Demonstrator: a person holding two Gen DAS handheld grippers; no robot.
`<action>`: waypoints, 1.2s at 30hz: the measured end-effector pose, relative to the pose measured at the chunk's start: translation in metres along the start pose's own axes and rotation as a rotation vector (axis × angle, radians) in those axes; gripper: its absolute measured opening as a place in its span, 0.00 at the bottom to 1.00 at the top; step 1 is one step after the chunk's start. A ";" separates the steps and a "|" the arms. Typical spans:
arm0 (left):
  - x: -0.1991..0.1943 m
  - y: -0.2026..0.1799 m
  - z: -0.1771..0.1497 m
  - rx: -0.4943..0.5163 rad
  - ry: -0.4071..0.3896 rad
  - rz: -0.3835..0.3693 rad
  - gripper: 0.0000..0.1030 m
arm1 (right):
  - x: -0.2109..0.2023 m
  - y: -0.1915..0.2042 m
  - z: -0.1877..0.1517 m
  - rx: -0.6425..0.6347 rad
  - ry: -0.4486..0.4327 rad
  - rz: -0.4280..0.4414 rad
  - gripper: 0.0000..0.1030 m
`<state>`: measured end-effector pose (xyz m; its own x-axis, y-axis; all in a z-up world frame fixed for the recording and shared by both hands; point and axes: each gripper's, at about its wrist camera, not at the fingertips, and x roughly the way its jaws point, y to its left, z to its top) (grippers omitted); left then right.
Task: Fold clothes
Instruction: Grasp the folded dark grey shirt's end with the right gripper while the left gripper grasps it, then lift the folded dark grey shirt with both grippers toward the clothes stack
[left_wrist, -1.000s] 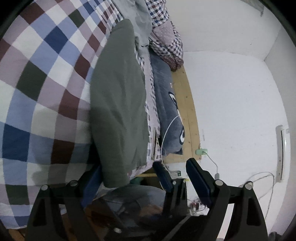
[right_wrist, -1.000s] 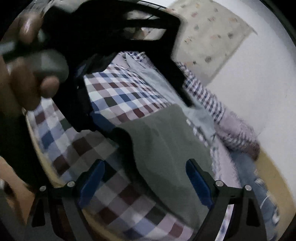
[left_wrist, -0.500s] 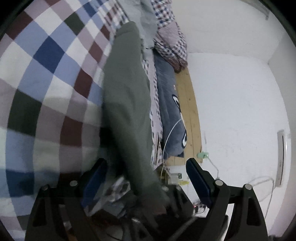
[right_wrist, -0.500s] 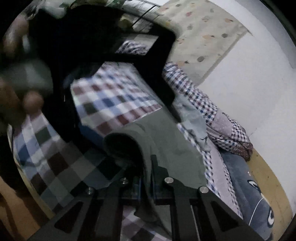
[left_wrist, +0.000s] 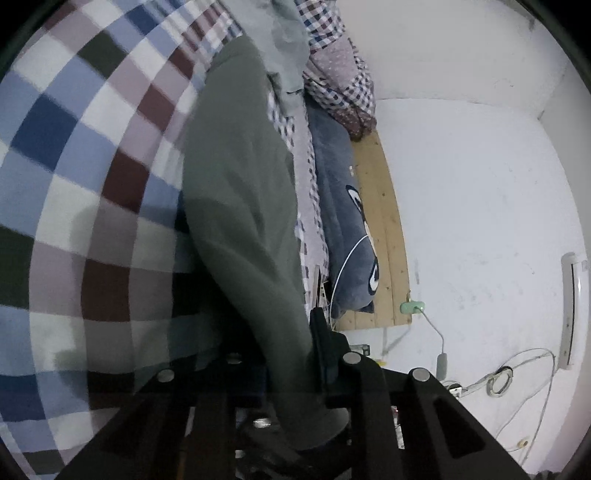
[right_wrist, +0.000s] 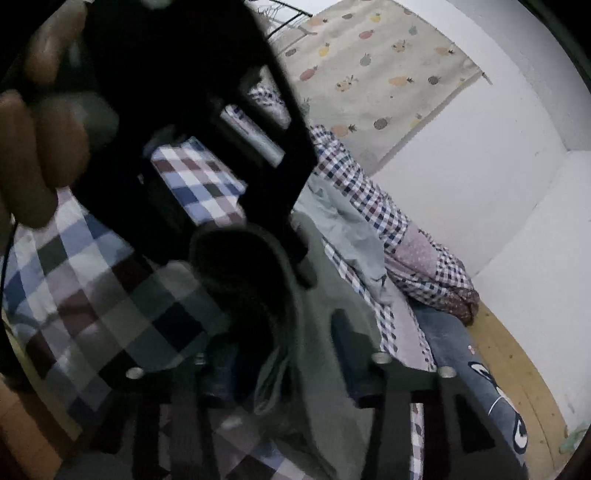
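A dark green garment (left_wrist: 236, 177) lies in a long strip across the checked blanket (left_wrist: 92, 184) on the bed. Its near end is lifted into my left gripper (left_wrist: 291, 354), which is shut on it; the right finger (left_wrist: 321, 332) presses the cloth and the left finger is hidden behind it. In the right wrist view the same green garment (right_wrist: 325, 314) bunches into a dark hollow fold. My right gripper (right_wrist: 284, 362) is closed on a thick fold of it. A hand (right_wrist: 40, 147) holds the left tool's black frame (right_wrist: 184, 74) right above.
A pale grey-blue garment (right_wrist: 343, 229) and a small-checked quilt (right_wrist: 369, 206) lie further up the bed. A blue-grey plush pillow (left_wrist: 343, 221) rests along the wooden bed edge (left_wrist: 384, 221) by the white wall. A green plug (left_wrist: 412, 306) and cables hang there.
Both grippers closed on the green garment's near edge and lifted it off the blanket. The right fingers now stand wider apart than half a second ago, around a thicker fold.
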<state>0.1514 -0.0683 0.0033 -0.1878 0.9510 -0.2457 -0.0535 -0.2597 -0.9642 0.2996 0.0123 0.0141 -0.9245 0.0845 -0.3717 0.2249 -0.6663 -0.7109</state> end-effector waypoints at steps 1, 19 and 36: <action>0.000 -0.001 -0.001 0.000 0.003 -0.001 0.18 | 0.002 0.002 0.000 -0.014 0.001 -0.005 0.52; -0.010 -0.005 0.009 0.018 -0.031 -0.011 0.76 | 0.026 -0.003 0.022 -0.042 -0.032 0.035 0.19; -0.001 0.003 0.068 0.013 -0.146 0.066 0.79 | 0.005 -0.068 0.021 0.220 -0.056 0.158 0.15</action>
<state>0.0843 -0.0817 0.0075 -0.3322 0.8974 -0.2904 -0.0490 -0.3238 -0.9448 0.2734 0.0425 0.0738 -0.9000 -0.0705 -0.4301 0.3015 -0.8134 -0.4975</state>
